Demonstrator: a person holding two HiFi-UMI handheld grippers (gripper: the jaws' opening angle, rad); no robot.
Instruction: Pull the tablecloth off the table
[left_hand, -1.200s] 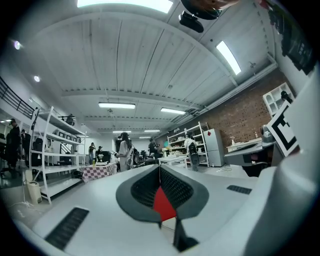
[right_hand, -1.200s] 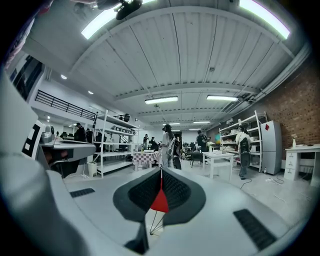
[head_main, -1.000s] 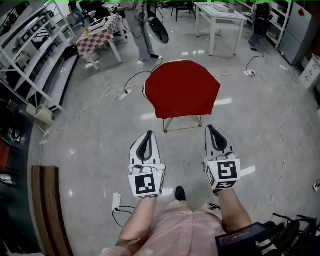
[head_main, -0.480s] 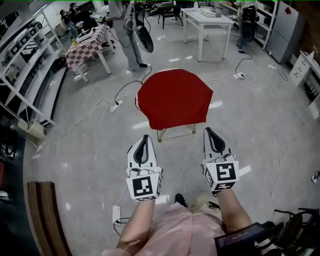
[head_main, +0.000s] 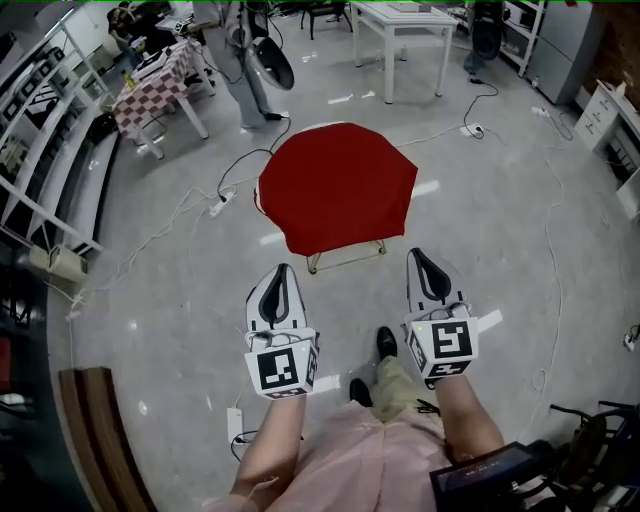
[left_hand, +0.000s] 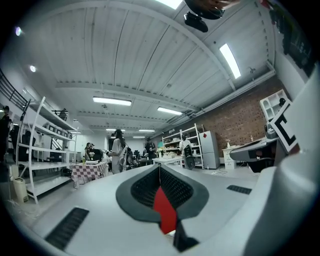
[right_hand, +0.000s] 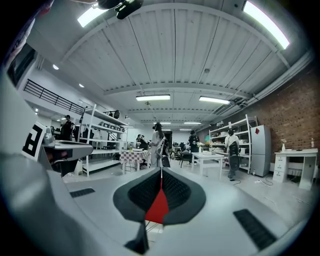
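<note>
A red tablecloth (head_main: 335, 185) covers a small table with thin metal legs (head_main: 345, 262), standing on the grey floor ahead of me in the head view. My left gripper (head_main: 279, 272) and right gripper (head_main: 423, 257) are held side by side short of the table's near edge, both shut with nothing in them. Neither touches the cloth. In the left gripper view the red cloth (left_hand: 164, 212) shows as a sliver through the gap of the shut jaws. The right gripper view shows the same red cloth (right_hand: 158, 207) straight ahead past its shut jaws.
Cables (head_main: 215, 200) trail over the floor left of the table, and a power strip (head_main: 233, 424) lies near my feet. A person (head_main: 240, 70) stands beyond the table beside a checkered-cloth table (head_main: 150, 85). A white table (head_main: 405, 25) stands at the back, shelving (head_main: 40, 150) at left.
I have stepped toward the red table: it has slid down and closer in the head view. My foot has come forward between the grippers. Both grippers stay shut.
</note>
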